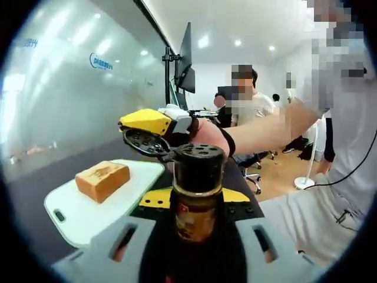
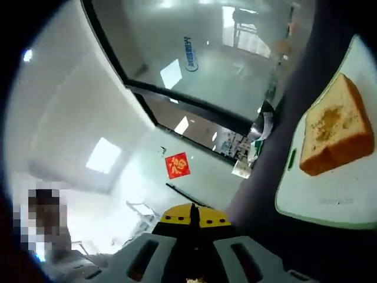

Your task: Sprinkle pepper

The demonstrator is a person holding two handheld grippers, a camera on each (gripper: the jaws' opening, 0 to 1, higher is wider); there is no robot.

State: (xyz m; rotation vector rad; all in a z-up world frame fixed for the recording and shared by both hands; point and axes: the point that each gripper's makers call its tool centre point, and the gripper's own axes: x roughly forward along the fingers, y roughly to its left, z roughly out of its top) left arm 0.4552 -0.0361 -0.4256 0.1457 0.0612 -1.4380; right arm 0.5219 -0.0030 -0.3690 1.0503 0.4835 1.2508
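My left gripper (image 1: pixel 197 236) is shut on a dark pepper bottle (image 1: pixel 197 200), which stands upright between its jaws. The bottle's black perforated top (image 1: pixel 199 154) faces up. A round black flip lid (image 1: pixel 144 142) hangs open to its left. The yellow right gripper (image 1: pixel 147 121), held by a hand, hovers just above that lid. A slice of toast (image 1: pixel 101 180) lies on a white cutting board (image 1: pixel 82 218) left of the bottle. In the right gripper view the jaws of my right gripper (image 2: pixel 194 253) meet, and the toast (image 2: pixel 333 127) lies on the board (image 2: pixel 330 203) at the right.
The board rests on a dark table (image 1: pixel 29 206) beside a frosted glass wall (image 1: pixel 70 88). A monitor on a stand (image 1: pixel 185 59) rises behind the table. The person holding the grippers stands at the right (image 1: pixel 347 147), and other people sit farther back (image 1: pixel 250 100).
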